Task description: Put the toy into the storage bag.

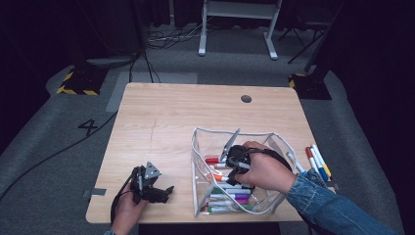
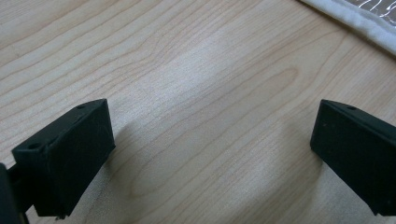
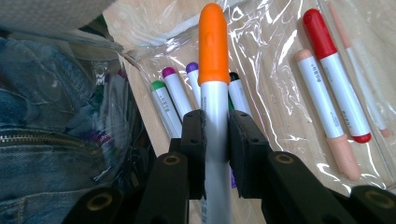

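Note:
A clear plastic pouch (image 1: 201, 147) stands open on the wooden table (image 1: 161, 112), with several markers lying in it. My right gripper (image 1: 230, 166) reaches down inside the pouch. In the right gripper view its jaws are shut on a white marker with an orange cap (image 3: 214, 51), held above the pouch floor. Below it lie green (image 3: 162, 100), purple (image 3: 193, 77) and red-capped (image 3: 332, 74) markers. My left gripper (image 1: 169, 190) rests on the table to the left of the pouch, open, with bare wood (image 2: 210, 140) between its jaws.
Three loose markers (image 1: 318, 161) lie on the table to the right of the pouch. A dark round hole (image 1: 246, 98) is in the tabletop at the back. The pouch's white edge (image 2: 355, 23) shows at the top right of the left gripper view.

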`<action>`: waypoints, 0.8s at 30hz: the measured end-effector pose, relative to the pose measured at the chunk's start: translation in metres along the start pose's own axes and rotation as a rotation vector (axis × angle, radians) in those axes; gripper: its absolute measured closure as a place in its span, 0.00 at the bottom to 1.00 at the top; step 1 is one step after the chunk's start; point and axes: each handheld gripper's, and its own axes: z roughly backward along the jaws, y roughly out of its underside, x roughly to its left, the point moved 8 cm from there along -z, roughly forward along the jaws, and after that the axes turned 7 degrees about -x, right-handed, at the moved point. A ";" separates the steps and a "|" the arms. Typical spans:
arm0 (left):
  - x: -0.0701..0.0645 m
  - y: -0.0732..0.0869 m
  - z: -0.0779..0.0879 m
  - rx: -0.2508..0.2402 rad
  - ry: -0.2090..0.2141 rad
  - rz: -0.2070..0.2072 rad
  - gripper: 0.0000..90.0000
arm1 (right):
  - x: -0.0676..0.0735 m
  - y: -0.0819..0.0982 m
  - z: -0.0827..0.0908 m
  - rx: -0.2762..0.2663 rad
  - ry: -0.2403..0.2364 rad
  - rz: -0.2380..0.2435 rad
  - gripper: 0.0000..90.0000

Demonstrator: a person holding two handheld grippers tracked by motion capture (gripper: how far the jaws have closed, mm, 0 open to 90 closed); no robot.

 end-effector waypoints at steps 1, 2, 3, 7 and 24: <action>0.000 0.000 0.000 0.000 0.000 0.000 0.00 | 0.000 0.000 -0.002 0.002 -0.004 -0.002 0.86; 0.000 0.000 0.000 0.000 0.000 0.000 0.00 | 0.000 0.001 -0.005 0.008 -0.009 -0.005 0.86; 0.000 0.000 0.000 0.000 0.000 0.000 0.00 | 0.000 0.002 -0.007 0.016 -0.012 -0.004 0.86; 0.000 0.000 0.000 0.000 0.000 0.000 0.00 | -0.001 0.009 -0.017 0.054 -0.025 -0.004 0.86; 0.000 0.000 0.000 0.000 0.000 0.000 0.00 | 0.006 0.013 -0.022 0.040 -0.078 0.017 0.67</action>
